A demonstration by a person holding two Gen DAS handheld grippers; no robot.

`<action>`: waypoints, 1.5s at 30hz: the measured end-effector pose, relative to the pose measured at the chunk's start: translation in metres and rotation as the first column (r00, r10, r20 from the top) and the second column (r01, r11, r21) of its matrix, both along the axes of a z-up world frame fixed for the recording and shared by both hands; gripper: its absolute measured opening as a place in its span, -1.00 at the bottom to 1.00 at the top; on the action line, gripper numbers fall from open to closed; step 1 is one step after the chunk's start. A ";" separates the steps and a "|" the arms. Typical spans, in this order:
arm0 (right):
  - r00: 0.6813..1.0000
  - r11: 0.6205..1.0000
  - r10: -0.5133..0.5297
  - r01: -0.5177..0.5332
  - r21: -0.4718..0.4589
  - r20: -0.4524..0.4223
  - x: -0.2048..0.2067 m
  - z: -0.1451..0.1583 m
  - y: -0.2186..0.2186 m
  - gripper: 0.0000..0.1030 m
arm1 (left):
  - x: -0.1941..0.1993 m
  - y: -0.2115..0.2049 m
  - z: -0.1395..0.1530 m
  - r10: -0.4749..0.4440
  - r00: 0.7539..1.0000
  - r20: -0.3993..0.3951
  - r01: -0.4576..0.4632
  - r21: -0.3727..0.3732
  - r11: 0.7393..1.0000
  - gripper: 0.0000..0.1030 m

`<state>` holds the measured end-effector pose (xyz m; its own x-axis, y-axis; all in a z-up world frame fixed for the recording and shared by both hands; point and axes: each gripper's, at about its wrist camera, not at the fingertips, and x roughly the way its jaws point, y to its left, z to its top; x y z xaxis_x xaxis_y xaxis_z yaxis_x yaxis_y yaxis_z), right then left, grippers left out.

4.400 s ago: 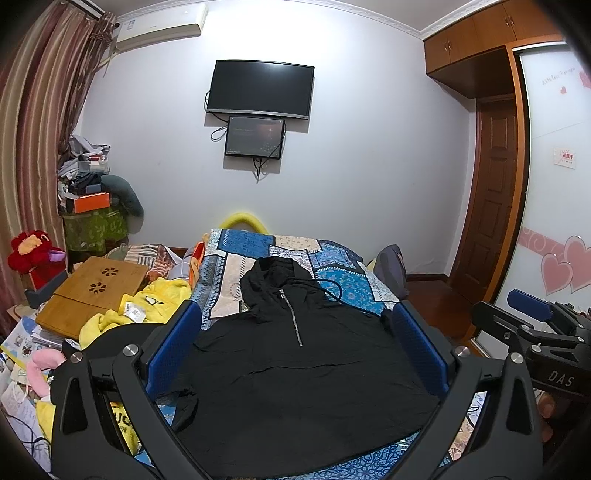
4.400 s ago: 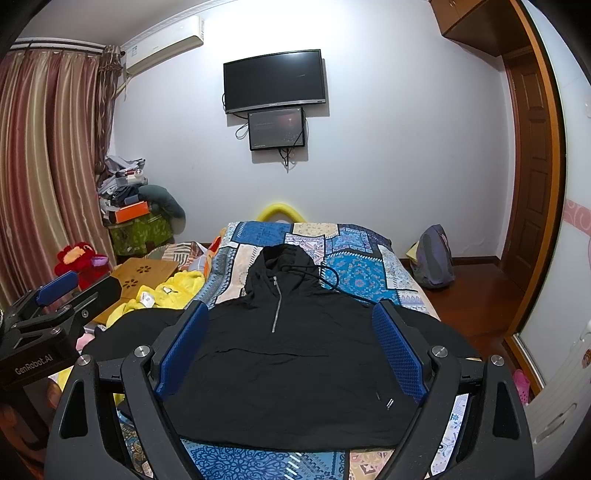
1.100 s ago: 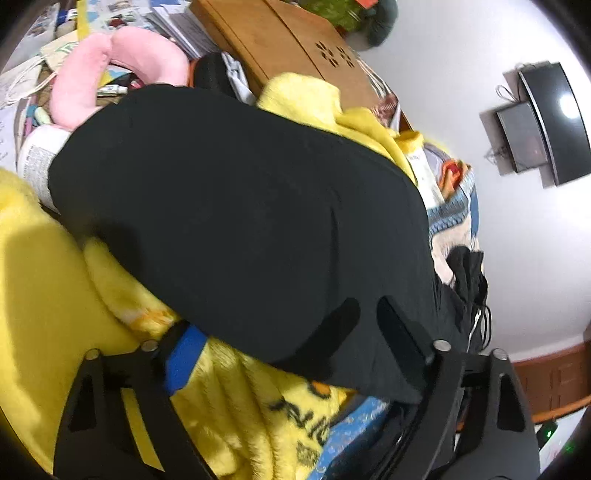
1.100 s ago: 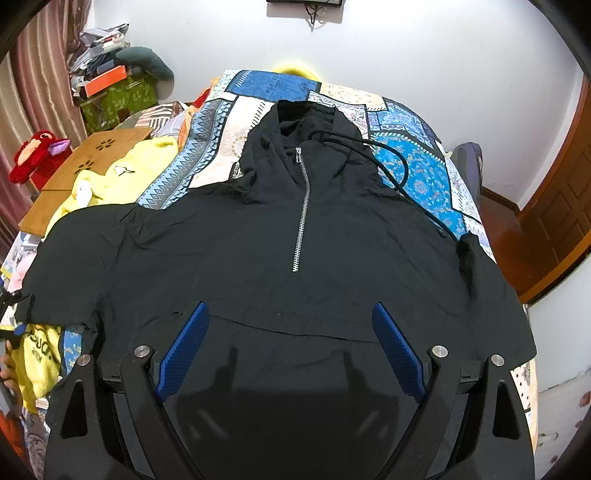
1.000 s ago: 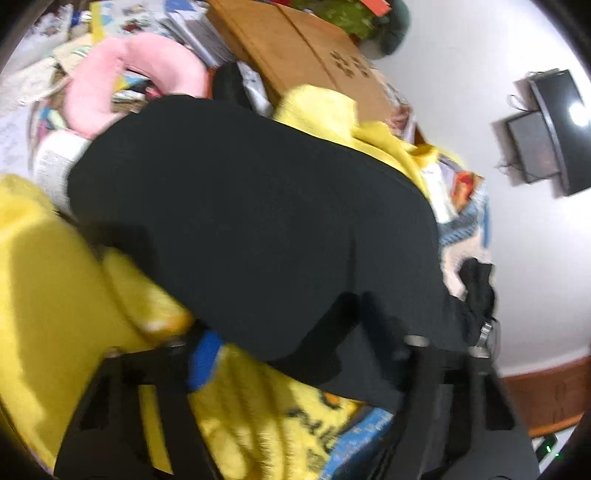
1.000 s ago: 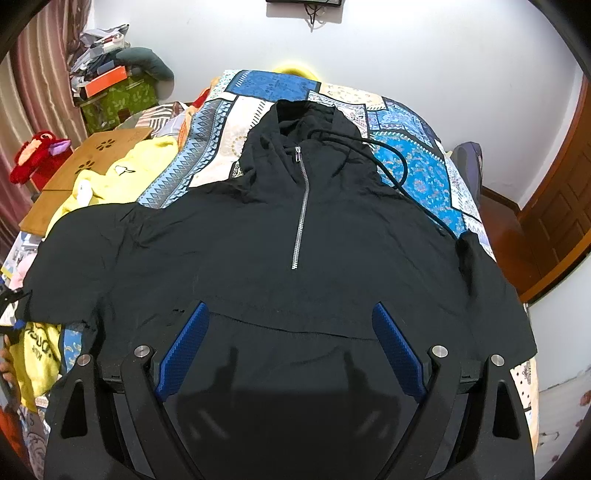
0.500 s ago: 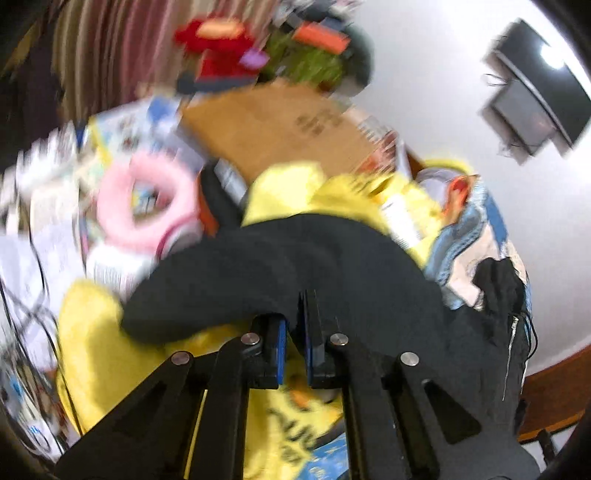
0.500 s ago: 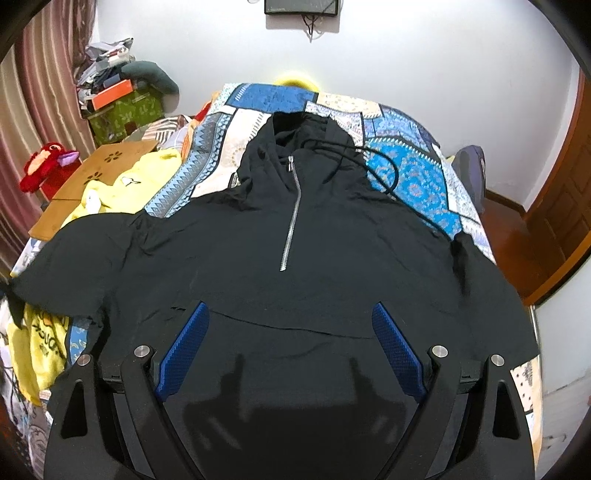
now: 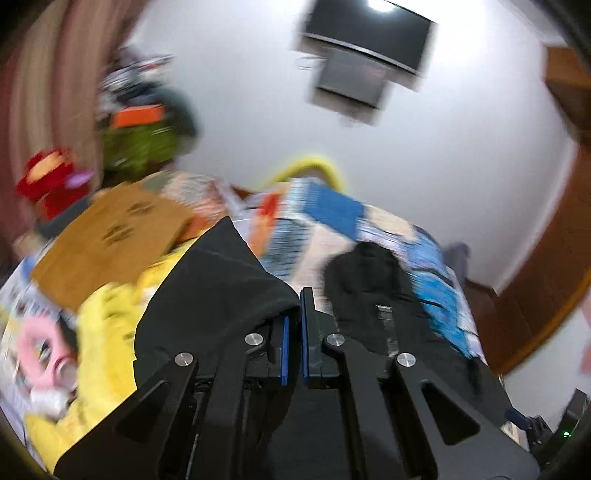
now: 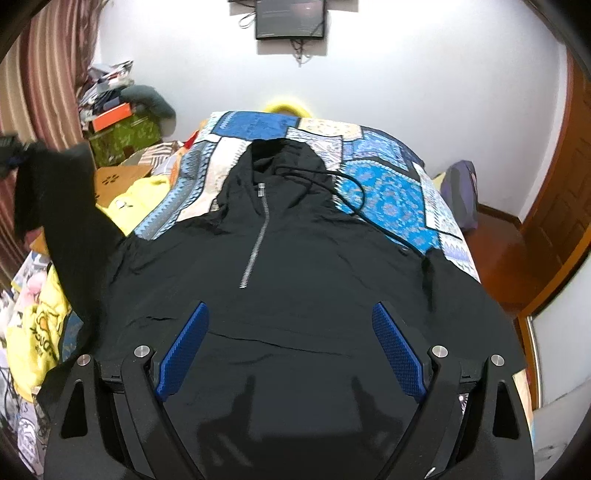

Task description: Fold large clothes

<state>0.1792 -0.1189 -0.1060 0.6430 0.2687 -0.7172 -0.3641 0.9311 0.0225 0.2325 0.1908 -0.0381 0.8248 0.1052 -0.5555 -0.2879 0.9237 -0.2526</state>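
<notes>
Where the bed (image 10: 391, 199) carries its blue patchwork cover, the black hoodie (image 10: 295, 266) lies flat on it, front up, hood toward the white wall under the wall-mounted screen (image 10: 290, 18). A striped curtain (image 10: 40, 66) hangs at the left; beside the bed sit a yellow garment (image 10: 33, 328), a brown board (image 10: 118, 177) and a clutter pile. My right gripper (image 10: 290, 354) hovers over the hoodie's lower front with its fingers spread wide and nothing between them. My left gripper (image 9: 295, 325) is pinched narrow on the hoodie's left sleeve (image 9: 218, 291), which hangs lifted off the bed edge. The left wrist view is motion-blurred, so the room's details there are hard to read. The hoodie's hem is cut off behind my right gripper's frame.
</notes>
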 end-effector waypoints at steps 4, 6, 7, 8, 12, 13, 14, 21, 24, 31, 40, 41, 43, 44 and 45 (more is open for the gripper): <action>0.999 0.999 -0.046 0.046 0.013 -0.003 0.004 -0.002 -0.025 0.71 | 0.039 -0.075 0.000 -0.178 0.984 -0.029 0.179 0.036 0.983 -0.93; 0.998 0.998 -0.067 0.067 0.018 -0.007 0.005 -0.003 -0.036 0.71 | 0.055 -0.107 -0.012 -0.251 0.966 -0.067 0.254 0.027 0.967 -0.93; 0.997 0.997 -0.079 0.079 0.020 -0.011 0.006 -0.003 -0.042 0.71 | 0.062 -0.122 -0.019 -0.283 0.955 -0.091 0.286 0.024 0.958 -0.93; 0.996 0.996 -0.090 0.090 0.022 -0.016 0.007 -0.004 -0.048 0.71 | 0.068 -0.138 -0.029 -0.312 0.942 -0.119 0.318 0.027 0.948 -0.93; 0.993 0.993 -0.109 0.111 0.029 -0.048 0.009 -0.011 -0.064 0.71 | 0.084 -0.184 -0.071 -0.394 0.891 -0.224 0.406 0.007 0.914 -0.93; 0.992 0.993 -0.114 0.115 0.028 -0.054 0.009 -0.013 -0.067 0.72 | 0.088 -0.192 -0.083 -0.413 0.874 -0.257 0.424 -0.014 0.906 -0.93; 0.991 0.992 -0.118 0.119 0.027 -0.060 0.010 -0.015 -0.070 0.72 | 0.090 -0.198 -0.095 -0.429 0.856 -0.288 0.439 -0.035 0.898 -0.93; 0.982 0.989 -0.140 0.143 0.021 -0.125 0.014 -0.033 -0.081 0.72 | 0.083 -0.238 -0.140 -0.514 0.747 -0.422 0.544 -0.057 0.837 -0.84; 0.982 0.990 -0.139 0.142 0.012 -0.128 0.011 -0.033 -0.081 0.71 | 0.073 -0.244 -0.141 -0.528 0.720 -0.450 0.565 -0.060 0.823 -0.52; 0.989 0.994 -0.109 0.109 -0.009 -0.097 0.008 -0.023 -0.066 0.71 | 0.052 -0.210 -0.089 -0.544 0.765 -0.345 0.551 -0.087 0.830 -0.14; 0.997 1.000 -0.008 0.006 -0.031 -0.071 0.007 -0.013 -0.018 0.71 | 0.017 -0.126 -0.042 -0.403 0.888 -0.222 0.419 0.029 0.907 0.28; 0.997 0.999 0.013 -0.016 -0.039 -0.073 0.007 -0.013 -0.010 0.71 | 0.016 -0.117 -0.042 -0.380 0.897 -0.225 0.399 0.047 0.916 0.30; 0.996 0.996 0.056 -0.060 -0.063 -0.073 0.007 -0.014 0.007 0.71 | 0.011 -0.095 -0.050 -0.324 0.913 -0.248 0.352 0.074 0.933 0.30; 0.994 0.993 0.081 -0.087 -0.081 -0.071 0.007 -0.016 0.016 0.71 | 0.009 -0.085 -0.055 -0.303 0.916 -0.263 0.333 0.077 0.940 0.30; 0.992 0.989 0.101 -0.108 -0.098 -0.070 0.006 -0.017 0.024 0.71 | 0.006 -0.073 -0.062 -0.283 0.917 -0.281 0.315 0.074 0.946 0.30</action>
